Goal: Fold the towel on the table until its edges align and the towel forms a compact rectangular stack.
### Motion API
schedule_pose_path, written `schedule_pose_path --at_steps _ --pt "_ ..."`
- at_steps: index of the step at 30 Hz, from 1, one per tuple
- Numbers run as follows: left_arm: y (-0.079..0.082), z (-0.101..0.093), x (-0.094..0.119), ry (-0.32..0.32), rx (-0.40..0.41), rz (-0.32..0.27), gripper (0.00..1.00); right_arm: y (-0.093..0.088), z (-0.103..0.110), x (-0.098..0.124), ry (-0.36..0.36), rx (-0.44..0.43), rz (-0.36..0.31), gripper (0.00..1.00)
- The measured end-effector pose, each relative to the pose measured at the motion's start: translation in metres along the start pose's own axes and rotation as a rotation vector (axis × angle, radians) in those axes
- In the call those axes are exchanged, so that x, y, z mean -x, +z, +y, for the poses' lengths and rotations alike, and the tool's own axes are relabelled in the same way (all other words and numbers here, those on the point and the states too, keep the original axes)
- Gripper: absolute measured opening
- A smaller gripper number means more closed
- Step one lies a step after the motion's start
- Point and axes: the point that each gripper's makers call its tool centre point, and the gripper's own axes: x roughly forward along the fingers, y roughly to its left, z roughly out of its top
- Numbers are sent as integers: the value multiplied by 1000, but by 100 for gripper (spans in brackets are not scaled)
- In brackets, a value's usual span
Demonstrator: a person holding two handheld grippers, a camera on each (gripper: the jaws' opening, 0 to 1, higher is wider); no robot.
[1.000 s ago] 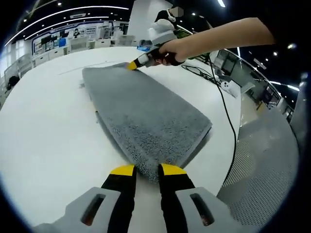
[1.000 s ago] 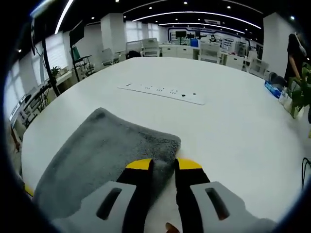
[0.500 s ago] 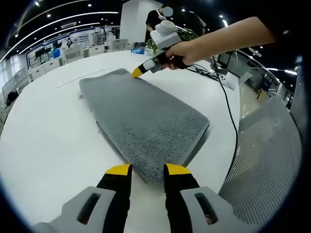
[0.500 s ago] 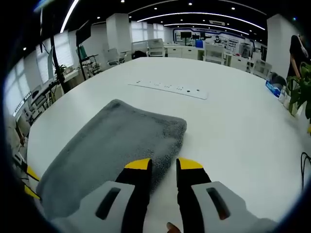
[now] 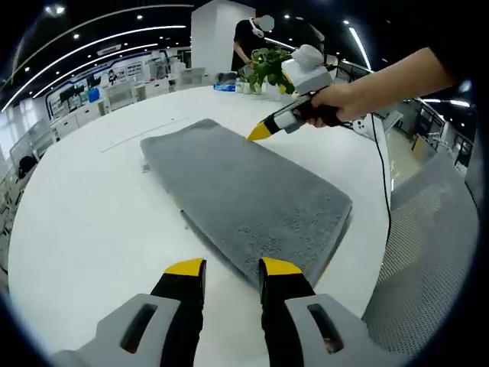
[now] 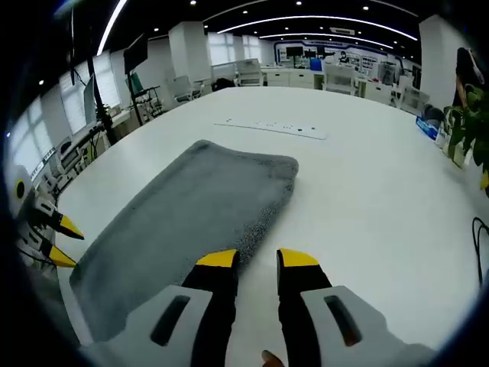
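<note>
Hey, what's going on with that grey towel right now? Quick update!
Left hand-held gripper and right hand-held gripper both open, off the cloth. Towel lies folded flat on the table. Nothing in the way.

Left tool (image 5: 231, 269) with grey body, black jaws, yellow tips, right tool (image 6: 257, 260) the same, bare forearm, dark sleeve edge (image 5: 458, 57)

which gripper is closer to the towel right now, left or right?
Neither holds it. The right gripper sits closer: its left tip is at the towel's long edge. The left gripper has white table between its tips and the towel's short end.
</note>
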Motion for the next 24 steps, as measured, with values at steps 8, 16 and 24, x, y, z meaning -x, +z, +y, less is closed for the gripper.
schedule_pose_path --at_steps 8,16,24 --pt "19 27 -18 18 9 -17 28 -8 6 16 8 -19 -6 18" --pt "26 24 -26 -4 -15 -15 28 -17 18 27 28 -28 -7 18" --pt "20 3 -21 -44 -59 -3 28 -23 30 42 49 -22 -10 18"
